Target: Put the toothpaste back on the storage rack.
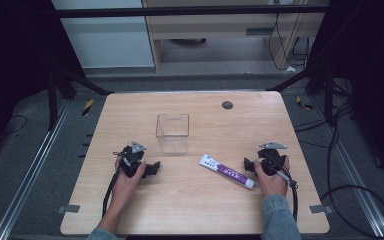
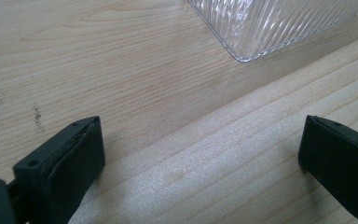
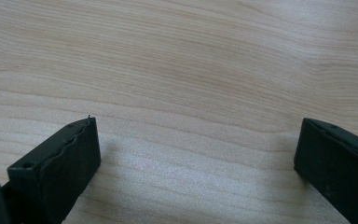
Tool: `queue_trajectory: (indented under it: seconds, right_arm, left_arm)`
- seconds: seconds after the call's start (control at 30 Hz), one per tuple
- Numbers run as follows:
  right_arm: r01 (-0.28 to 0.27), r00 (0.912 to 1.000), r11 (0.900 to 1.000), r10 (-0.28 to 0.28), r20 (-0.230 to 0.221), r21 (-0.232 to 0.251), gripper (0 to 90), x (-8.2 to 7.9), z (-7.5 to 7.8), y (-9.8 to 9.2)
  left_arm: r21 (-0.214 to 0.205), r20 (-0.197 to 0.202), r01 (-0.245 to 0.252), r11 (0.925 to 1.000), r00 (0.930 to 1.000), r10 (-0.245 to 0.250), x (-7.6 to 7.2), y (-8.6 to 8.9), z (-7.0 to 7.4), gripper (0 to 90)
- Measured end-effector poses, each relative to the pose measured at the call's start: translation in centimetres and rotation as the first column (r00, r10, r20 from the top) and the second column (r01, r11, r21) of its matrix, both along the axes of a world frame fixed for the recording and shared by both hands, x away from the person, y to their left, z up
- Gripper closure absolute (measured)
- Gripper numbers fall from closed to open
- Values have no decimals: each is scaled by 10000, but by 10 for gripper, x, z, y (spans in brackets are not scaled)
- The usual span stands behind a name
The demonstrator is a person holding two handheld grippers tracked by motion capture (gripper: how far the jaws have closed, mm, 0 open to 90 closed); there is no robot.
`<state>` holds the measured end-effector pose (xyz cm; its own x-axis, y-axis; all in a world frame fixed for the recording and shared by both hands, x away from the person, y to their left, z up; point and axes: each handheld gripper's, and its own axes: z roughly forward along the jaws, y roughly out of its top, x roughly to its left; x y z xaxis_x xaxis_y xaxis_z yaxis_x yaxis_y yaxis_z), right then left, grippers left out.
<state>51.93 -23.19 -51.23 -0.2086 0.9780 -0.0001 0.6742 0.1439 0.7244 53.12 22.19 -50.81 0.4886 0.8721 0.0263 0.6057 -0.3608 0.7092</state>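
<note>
A clear ribbed plastic box (image 1: 172,132) stands upright near the middle of the wooden table (image 1: 195,205); its corner (image 2: 270,23) shows at the top of the left gripper view. A white and purple tube (image 1: 227,171) lies flat to the right of the box. My left gripper (image 1: 152,168) rests on the table just left of and below the box, jaws wide apart over bare wood (image 2: 200,154). My right gripper (image 1: 249,165) rests beside the tube's right end, open, with nothing but wood between its fingers (image 3: 198,149).
A small dark round disc (image 1: 227,105) sits at the table's far edge. Black frame struts (image 1: 80,80) rise at both far corners. Cables (image 1: 340,150) trail on the floor to the right. Each hand holds its gripper near the table's front half.
</note>
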Motion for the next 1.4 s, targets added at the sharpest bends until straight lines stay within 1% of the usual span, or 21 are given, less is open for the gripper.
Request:
queue_trajectory:
  seconds: [0.43,0.47,0.5,0.53,0.6,0.67,0.7,0.73,0.77,0.8,0.83,0.87,0.9,0.93,1.03,1.13,1.17,1.23,1.3,1.37,1.4]
  right_arm:
    - [-60,10000,10000,60,-7,3,6,0,0,0]
    - [-112,9999,9999,112,14,-2,14,-1,0,-1]
    - [-223,9997,9998,223,44,13,81,-2,1,-2]
    - [-302,9995,9995,302,-10,-80,120,-3,4,-4]
    - [-417,9988,9986,425,245,-318,115,-9,12,-5]
    - [-603,9974,9976,616,362,-343,132,-15,21,-4]
    - [-850,9954,9956,867,403,-404,132,-20,27,-3]
    - [-850,9954,9956,867,403,-404,132,-20,27,-3]
    - [-1121,9921,9925,1146,515,-495,133,-26,36,-1]
    - [-1184,9914,9917,1209,503,-496,134,-28,39,0]
    - [-1381,9889,9891,1405,475,-502,134,-30,41,1]
    - [-1381,9889,9891,1405,475,-502,134,-30,41,1]
    - [-1656,9854,9850,1672,309,-474,148,-33,45,4]
    - [-1750,9841,9835,1762,241,-448,151,-33,45,5]
    - [-2231,9748,9728,2232,-55,-622,180,-34,48,11]
    - [-2637,9645,9635,2626,-290,-467,209,-33,53,15]
    - [-2794,9598,9590,2778,-392,-468,223,-33,55,17]
    - [-3171,9475,9475,3145,-579,-418,251,-32,58,22]
    - [-3431,9382,9374,3389,-708,-591,288,-31,62,27]
    - [-3728,9262,9258,3673,-847,-617,302,-30,66,33]
    - [-3798,9230,9230,3736,-922,-623,312,-29,68,36]
  left_arm:
    - [-74,-5,-70,9999,10000,70,0,0,0,0]
    - [-69,-7,-67,10000,10000,66,0,0,0,0]
    - [-65,-8,-66,10000,10000,66,0,0,0,0]
    - [-65,-8,-66,10000,10000,66,0,0,0,0]
    - [-72,-7,-70,9999,10000,70,0,0,0,0]
    - [-67,-9,-66,10000,10000,66,0,0,0,0]
    - [-67,-8,-66,10000,10000,66,0,0,0,0]
    - [-67,-8,-66,10000,10000,66,0,0,0,0]
    - [-66,-8,-66,10000,10000,66,0,0,0,0]
    - [-72,-6,-70,10000,10000,70,0,0,0,0]
    - [-73,-7,-70,9999,10000,70,0,0,0,0]
    - [-73,-7,-70,9999,10000,70,0,0,0,0]
    - [-73,-7,-70,9999,10000,70,0,0,0,0]
    - [-71,-6,-68,10000,10000,68,0,0,0,0]
    - [-74,-5,-69,9999,10000,69,0,0,0,0]
    - [-73,-7,-67,10000,10000,67,0,0,0,0]
    - [-68,-10,-65,10000,10000,65,0,0,0,0]
    - [-73,-6,-67,10000,10000,67,0,0,0,0]
    - [-62,-8,-62,10000,10000,62,0,0,0,0]
    - [-63,-8,-61,10000,10000,61,0,0,0,0]
    - [-70,-5,-66,10000,10000,66,0,0,0,0]
